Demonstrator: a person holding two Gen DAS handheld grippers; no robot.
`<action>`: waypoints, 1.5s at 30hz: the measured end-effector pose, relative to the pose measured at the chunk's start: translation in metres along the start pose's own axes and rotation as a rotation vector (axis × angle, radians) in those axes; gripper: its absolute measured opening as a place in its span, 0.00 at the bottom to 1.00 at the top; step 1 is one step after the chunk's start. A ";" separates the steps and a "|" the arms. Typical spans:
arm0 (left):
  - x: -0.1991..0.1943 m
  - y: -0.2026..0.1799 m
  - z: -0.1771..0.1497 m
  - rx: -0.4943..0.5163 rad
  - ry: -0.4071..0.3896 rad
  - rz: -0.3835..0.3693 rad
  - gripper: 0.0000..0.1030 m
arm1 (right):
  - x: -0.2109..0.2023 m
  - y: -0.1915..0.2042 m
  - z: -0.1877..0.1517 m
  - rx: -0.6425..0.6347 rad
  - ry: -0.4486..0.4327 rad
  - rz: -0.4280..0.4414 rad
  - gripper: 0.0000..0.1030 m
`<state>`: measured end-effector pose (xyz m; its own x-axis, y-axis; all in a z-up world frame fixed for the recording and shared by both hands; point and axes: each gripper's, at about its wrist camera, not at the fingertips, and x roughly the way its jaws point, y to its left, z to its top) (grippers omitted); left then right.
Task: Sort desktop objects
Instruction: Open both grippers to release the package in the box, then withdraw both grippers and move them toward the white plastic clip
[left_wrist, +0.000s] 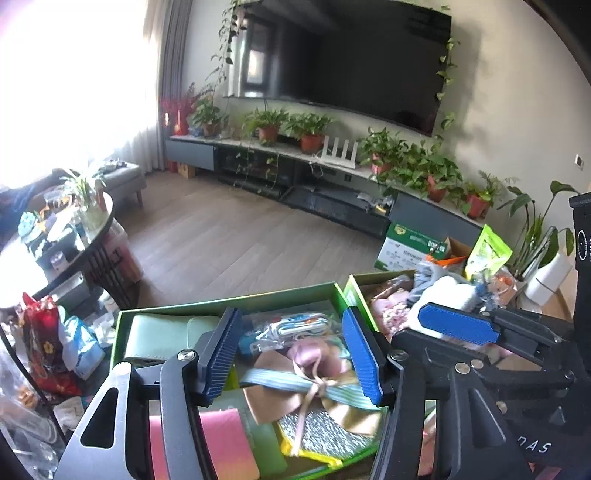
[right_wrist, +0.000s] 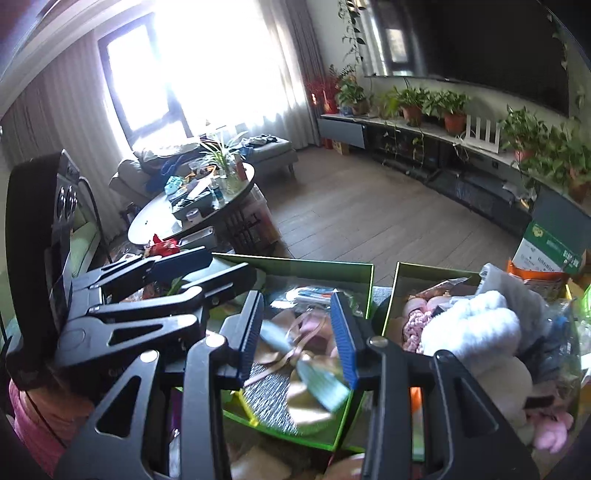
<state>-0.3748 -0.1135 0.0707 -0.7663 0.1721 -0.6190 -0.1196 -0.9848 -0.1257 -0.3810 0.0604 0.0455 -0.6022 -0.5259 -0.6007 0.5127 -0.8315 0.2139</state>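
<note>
The left claw (left_wrist: 291, 350) is seen spread wide above a green box (left_wrist: 229, 301), its 2 blue ribbed pads (left_wrist: 360, 354) standing well apart with nothing pinched between them. Below the gap a tan fabric bow (left_wrist: 314, 391) is laid in the box, crossed by a pale blue striped band (left_wrist: 273, 380) and tied with a thin pink ribbon; a mauve pouch (left_wrist: 314, 356) is tucked just behind it, and a clear packet with a white cable (left_wrist: 295, 326) is lodged toward the far wall. A pale green wallet (left_wrist: 162, 338) is set at the box's left end, a pink card (left_wrist: 225, 443) is seen at the near edge, and a silver textured pad with yellow trim (left_wrist: 321, 439) is lying under the bow. The right claw (right_wrist: 303, 341) is likewise held spread over the same green box (right_wrist: 317, 271), with the bow (right_wrist: 295, 358) visible, blurred, between its pads and nothing gripped. In the left wrist view, one blue pad of the right claw (left_wrist: 458, 325) is seen over a second green box (left_wrist: 354, 295), which is placed just beside the first and is filled with a white fluffy item (right_wrist: 476, 332) and a pink knitted item (right_wrist: 417, 325). A round bench (right_wrist: 177, 218) loaded with clutter is stood well apart, near the window.
</note>
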 end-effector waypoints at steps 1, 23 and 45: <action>-0.007 -0.003 -0.001 0.006 -0.008 0.003 0.56 | -0.005 0.002 -0.001 -0.005 -0.004 0.002 0.37; -0.126 -0.055 -0.052 0.079 -0.097 0.040 0.56 | -0.114 0.047 -0.054 -0.057 -0.077 0.074 0.37; -0.200 -0.092 -0.109 0.077 -0.149 0.033 0.56 | -0.190 0.073 -0.116 -0.084 -0.117 0.117 0.40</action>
<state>-0.1416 -0.0546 0.1212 -0.8551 0.1399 -0.4993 -0.1363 -0.9897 -0.0440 -0.1582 0.1203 0.0861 -0.5997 -0.6397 -0.4808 0.6301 -0.7478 0.2090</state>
